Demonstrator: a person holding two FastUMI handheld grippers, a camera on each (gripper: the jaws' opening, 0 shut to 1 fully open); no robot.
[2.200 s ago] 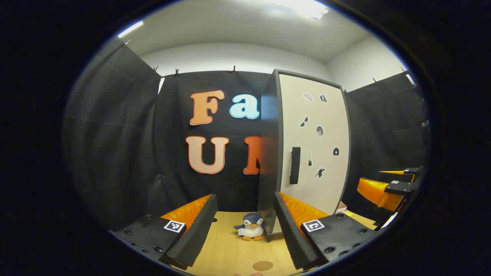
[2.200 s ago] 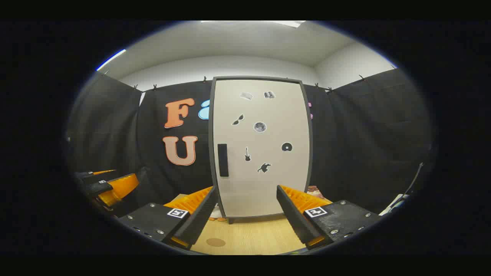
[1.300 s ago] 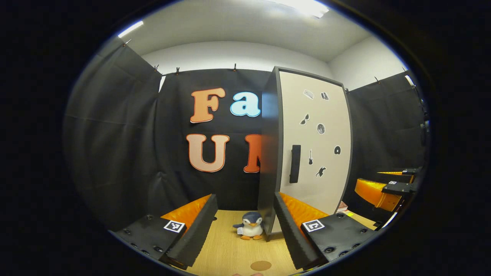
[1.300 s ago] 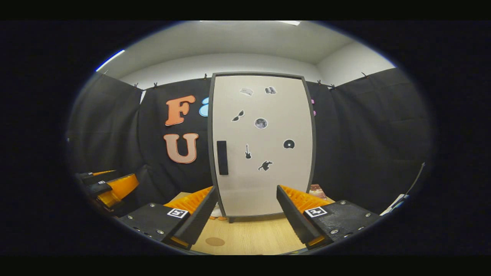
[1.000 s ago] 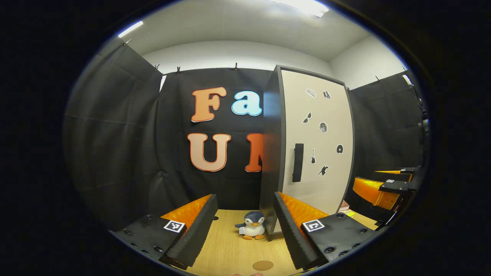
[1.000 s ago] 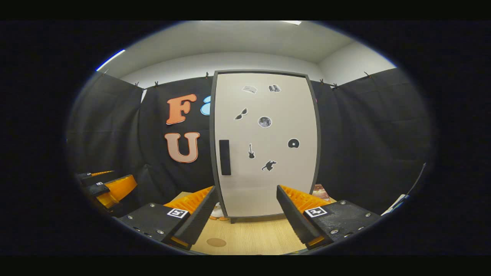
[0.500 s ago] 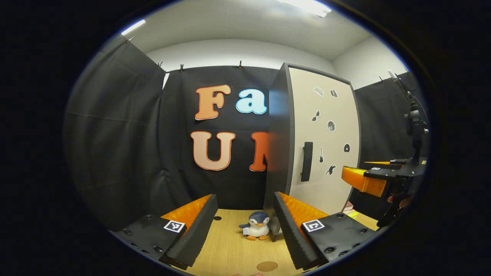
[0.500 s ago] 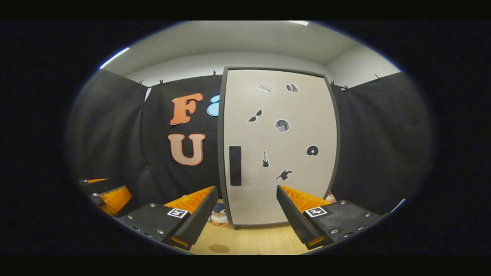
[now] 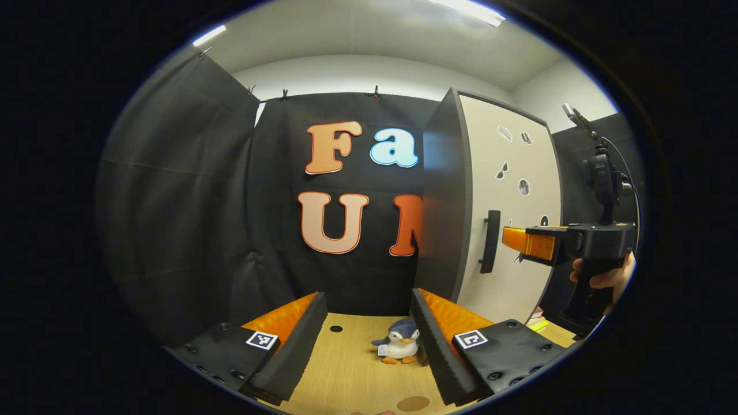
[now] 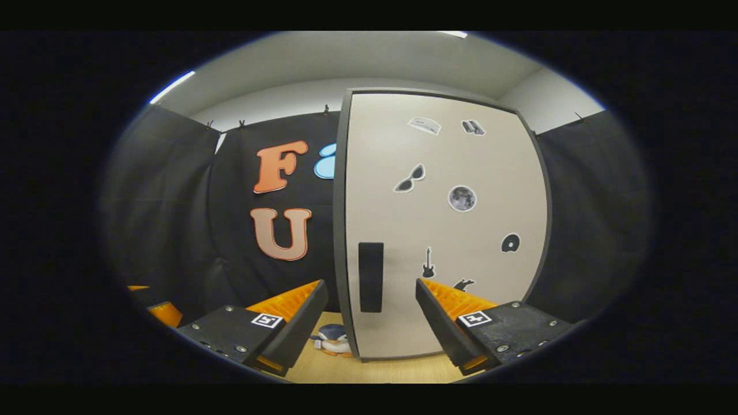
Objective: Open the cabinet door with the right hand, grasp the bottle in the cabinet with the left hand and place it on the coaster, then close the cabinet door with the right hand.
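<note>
Right gripper view: my right hand-held gripper (image 10: 372, 302) gapes apart before the handle (image 10: 371, 276) of the shut cabinet door (image 10: 444, 230). My left hand-held gripper (image 9: 366, 340) hangs spread above the desk (image 9: 346, 374), coaster (image 9: 413, 403) below.

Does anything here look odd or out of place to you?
One thing: a small plush penguin stands on the wooden table by the cabinet's bottom corner, unrelated to the bottle job. Otherwise the cabinet door is shut, nothing spilled or askew.
</note>
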